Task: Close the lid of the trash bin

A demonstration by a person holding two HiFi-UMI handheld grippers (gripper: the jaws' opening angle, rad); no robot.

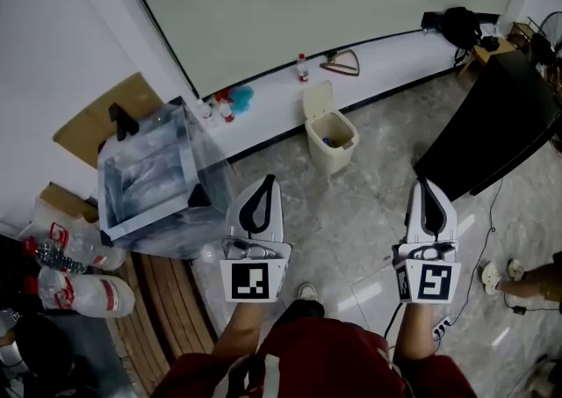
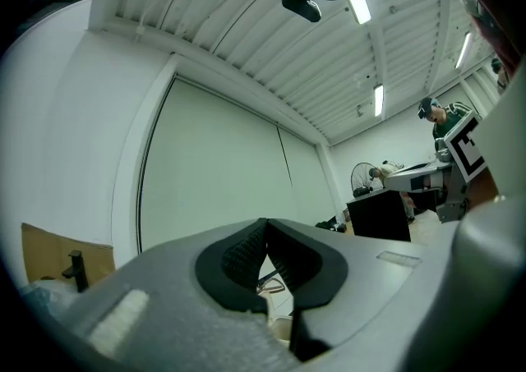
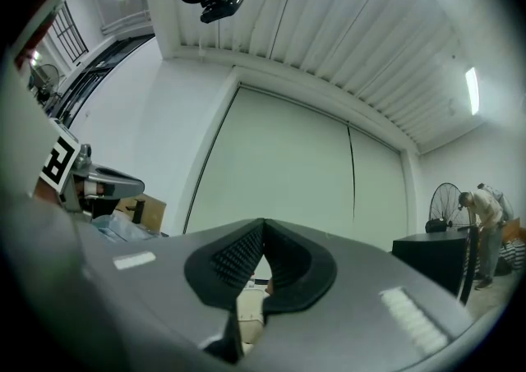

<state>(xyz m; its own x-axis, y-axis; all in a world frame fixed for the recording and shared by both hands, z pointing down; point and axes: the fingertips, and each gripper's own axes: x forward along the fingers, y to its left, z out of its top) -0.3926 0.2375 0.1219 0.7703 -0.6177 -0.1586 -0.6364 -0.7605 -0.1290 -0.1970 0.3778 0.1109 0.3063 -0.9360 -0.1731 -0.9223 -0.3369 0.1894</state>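
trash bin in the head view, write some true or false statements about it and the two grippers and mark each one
1. The beige plastic trash bin has its lid standing open. True.
2. The left gripper grips the lid. False: it is shut on nothing, well apart from the bin.
3. The right gripper is shut and empty. True.
4. The bin stands on top of the white ledge. False: it stands on the grey floor, against the ledge.

The small cream plastic trash bin (image 1: 327, 156) stands upright on the grey stone floor (image 1: 378, 199), close against the low white ledge (image 1: 386, 58) — its flat lid (image 1: 317, 99) raised at the back, the mouth open, something blue showing inside.
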